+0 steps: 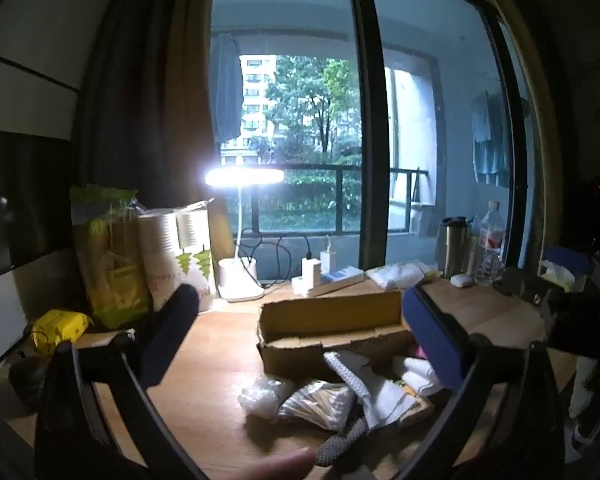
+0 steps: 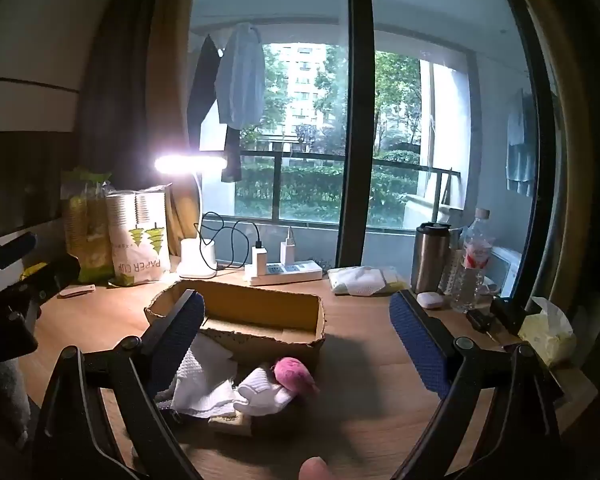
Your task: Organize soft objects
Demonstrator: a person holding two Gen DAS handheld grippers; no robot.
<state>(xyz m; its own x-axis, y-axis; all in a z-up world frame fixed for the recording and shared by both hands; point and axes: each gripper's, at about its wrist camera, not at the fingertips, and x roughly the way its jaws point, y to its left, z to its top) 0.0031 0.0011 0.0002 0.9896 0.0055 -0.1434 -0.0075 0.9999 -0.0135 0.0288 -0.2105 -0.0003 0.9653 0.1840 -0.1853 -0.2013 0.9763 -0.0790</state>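
My left gripper (image 1: 296,324) and right gripper (image 2: 296,336) both gape wide and empty, blue textured pads showing. Low in the right view's centre lie a fuzzy pink ball (image 2: 294,374), white rolled socks (image 2: 260,394) and a crinkled paper towel (image 2: 204,384) on the wooden bench (image 2: 380,380). Just behind sits the open cardboard box (image 2: 260,344), long axis left-right.

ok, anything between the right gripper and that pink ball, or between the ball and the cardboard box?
Nothing visible. The right gripper, jaws open, has a clear line to the pink ball, which rests on white socks just in front of the cardboard box.
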